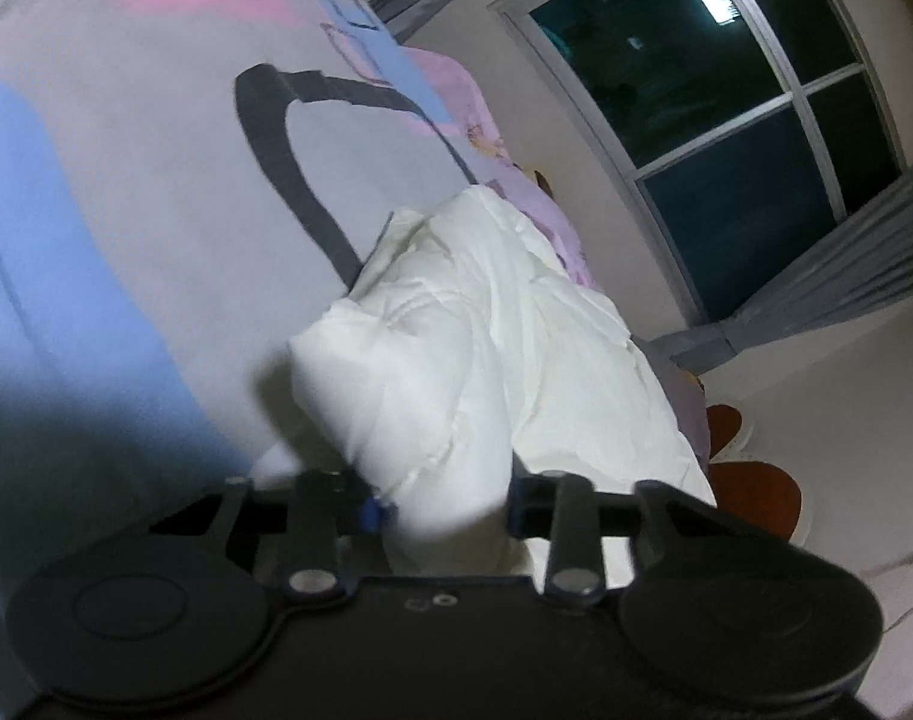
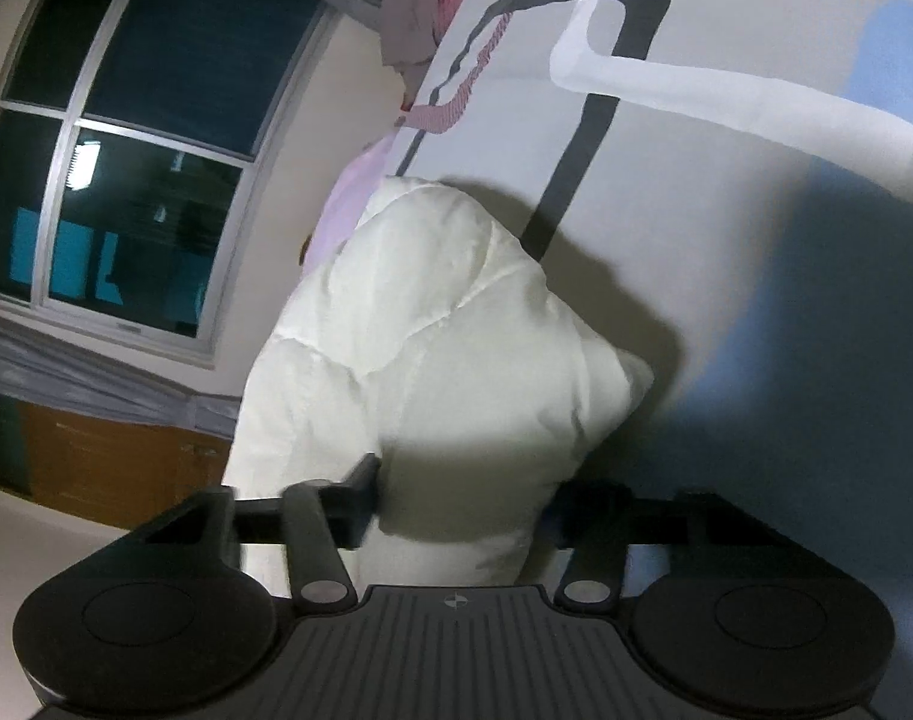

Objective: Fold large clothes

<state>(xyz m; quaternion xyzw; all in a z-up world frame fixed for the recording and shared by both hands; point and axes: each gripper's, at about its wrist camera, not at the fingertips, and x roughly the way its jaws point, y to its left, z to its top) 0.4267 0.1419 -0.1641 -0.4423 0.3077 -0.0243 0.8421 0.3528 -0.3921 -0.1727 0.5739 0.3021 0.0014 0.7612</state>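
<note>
Lying bunched on the patterned bed sheet [image 1: 126,192], white padded jacket [image 1: 456,324], spreading from the near edge toward twelve o'clock in both wrist views. Clamping a thick fold of that jacket at six o'clock of the left view, left claw [image 1: 441,510], fabric bulging up between its two fingers. Gripping another puffy fold of the jacket [image 2: 432,348] low in the right view, right claw [image 2: 462,510], cloth filling the gap between the fingers and rising toward twelve o'clock. Showing at two o'clock of the left view and at nine to ten o'clock of the right, dark window [image 1: 726,120]. Sitting beyond the jacket at about one o'clock in the left view, pink pillow [image 1: 456,96].
</note>
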